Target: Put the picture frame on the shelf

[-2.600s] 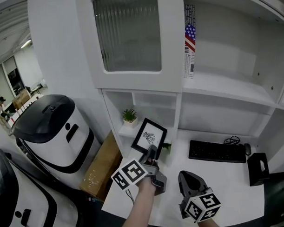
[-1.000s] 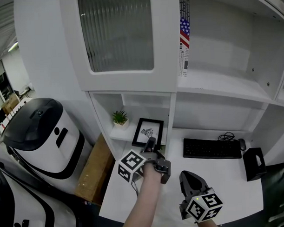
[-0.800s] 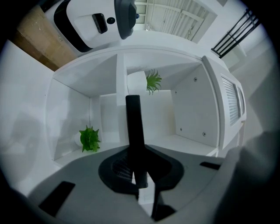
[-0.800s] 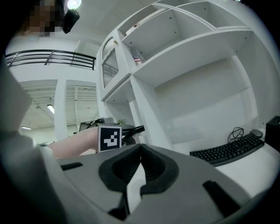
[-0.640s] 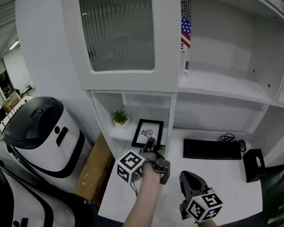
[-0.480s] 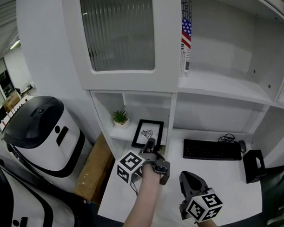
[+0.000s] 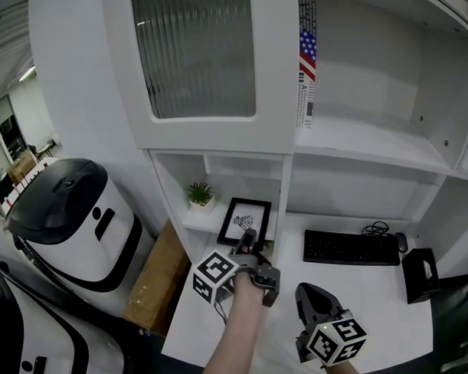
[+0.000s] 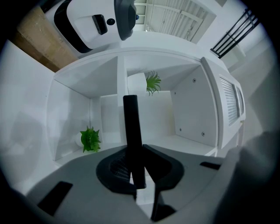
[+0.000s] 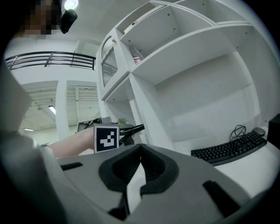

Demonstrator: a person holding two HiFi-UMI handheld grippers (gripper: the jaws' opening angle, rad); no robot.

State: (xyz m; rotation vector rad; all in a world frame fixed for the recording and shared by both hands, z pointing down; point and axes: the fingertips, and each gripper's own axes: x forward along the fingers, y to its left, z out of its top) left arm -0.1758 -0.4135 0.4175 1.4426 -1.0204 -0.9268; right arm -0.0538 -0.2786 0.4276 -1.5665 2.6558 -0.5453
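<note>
This looks like an office or a lab. A white desk has a keyboard and a mouse on it, with white shelves above. Two big white machines with black tops stand on the floor by a cardboard box. Far off at the left is a big room with a long ceiling light.

Two dark grey hand-held grippers.
Left gripper and right gripper have rounded moulded bodies, each bearing a white cube with black square markers.
</note>
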